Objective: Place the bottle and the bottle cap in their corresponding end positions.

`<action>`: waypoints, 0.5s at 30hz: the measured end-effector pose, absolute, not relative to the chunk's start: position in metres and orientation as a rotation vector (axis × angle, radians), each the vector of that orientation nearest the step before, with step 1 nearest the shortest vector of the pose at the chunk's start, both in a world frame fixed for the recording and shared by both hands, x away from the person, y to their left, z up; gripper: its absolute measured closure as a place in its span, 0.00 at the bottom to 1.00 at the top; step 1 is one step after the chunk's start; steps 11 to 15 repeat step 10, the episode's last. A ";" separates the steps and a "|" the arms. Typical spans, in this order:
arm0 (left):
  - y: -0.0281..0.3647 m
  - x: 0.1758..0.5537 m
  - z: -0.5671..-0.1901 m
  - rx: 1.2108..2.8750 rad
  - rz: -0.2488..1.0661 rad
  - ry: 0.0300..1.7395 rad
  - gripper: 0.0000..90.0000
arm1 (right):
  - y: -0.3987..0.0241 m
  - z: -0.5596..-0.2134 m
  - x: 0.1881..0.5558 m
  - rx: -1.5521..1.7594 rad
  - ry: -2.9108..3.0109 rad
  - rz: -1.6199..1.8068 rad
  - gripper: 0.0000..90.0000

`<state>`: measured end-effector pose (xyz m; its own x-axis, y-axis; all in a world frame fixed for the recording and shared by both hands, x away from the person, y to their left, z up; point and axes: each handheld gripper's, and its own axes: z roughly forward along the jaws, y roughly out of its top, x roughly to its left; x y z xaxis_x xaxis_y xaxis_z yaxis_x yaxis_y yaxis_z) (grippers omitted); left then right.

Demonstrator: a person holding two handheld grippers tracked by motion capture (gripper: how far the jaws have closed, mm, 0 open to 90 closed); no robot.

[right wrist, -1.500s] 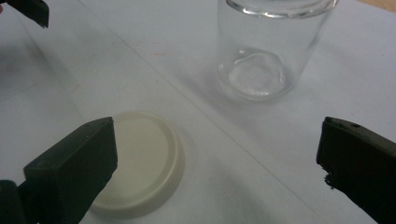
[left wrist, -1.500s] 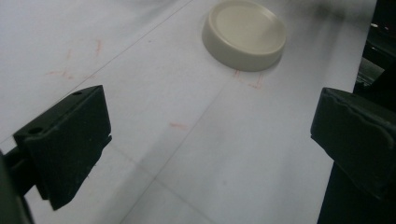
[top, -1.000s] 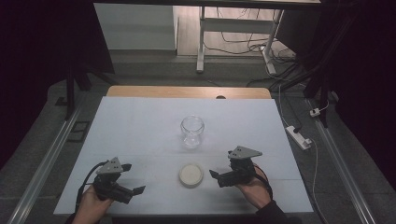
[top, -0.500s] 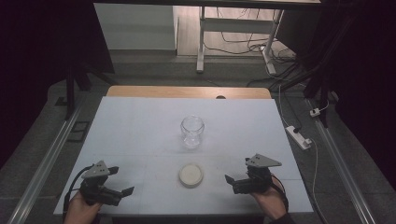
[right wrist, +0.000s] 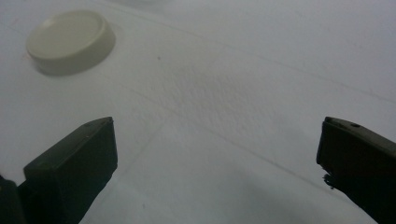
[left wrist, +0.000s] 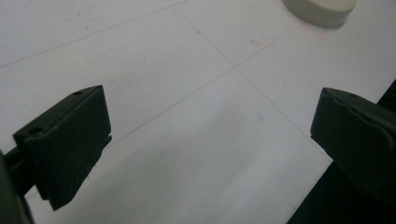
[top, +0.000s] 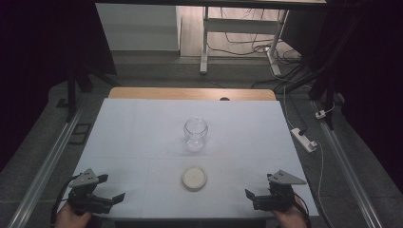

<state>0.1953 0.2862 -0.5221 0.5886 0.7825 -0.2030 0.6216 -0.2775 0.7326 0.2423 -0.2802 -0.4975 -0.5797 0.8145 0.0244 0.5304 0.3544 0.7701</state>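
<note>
A clear glass jar (top: 196, 133) stands upright and lidless at the middle of the white table (top: 142, 142). Its cream round lid (top: 194, 177) lies flat on the table in front of it; the lid (left wrist: 320, 10) also shows at the top right of the left gripper view, and the lid (right wrist: 71, 41) at the top left of the right gripper view. My left gripper (top: 116, 197) rests near the front left corner, open and empty. My right gripper (top: 249, 195) sits near the front right corner, open and empty, its jaws pointing toward the lid.
The table's front edge runs just below both grippers. A wooden strip (top: 190, 93) borders the far edge. On the floor to the right lies a white power strip (top: 304, 138) with cables; metal rails run along both sides.
Both grippers have drawn back from beside the lid toward the table's front corners, left going left, right going right. Jar and lid have not moved.
</note>
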 end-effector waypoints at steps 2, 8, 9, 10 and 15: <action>0.288 0.194 -0.522 2.001 0.246 1.127 0.00 | -0.286 -0.499 0.237 1.197 2.263 1.057 0.00; 0.288 0.194 -0.523 2.011 0.232 1.145 0.00 | -0.293 -0.498 0.231 1.230 2.254 1.049 0.00; 0.288 0.194 -0.523 2.016 0.231 1.145 0.00 | -0.294 -0.498 0.231 1.233 2.256 1.052 0.00; 0.287 0.195 -0.523 2.018 0.234 1.145 0.00 | -0.294 -0.499 0.231 1.235 2.259 1.048 0.00; 0.287 0.195 -0.523 2.018 0.234 1.145 0.00 | -0.294 -0.499 0.231 1.235 2.259 1.048 0.00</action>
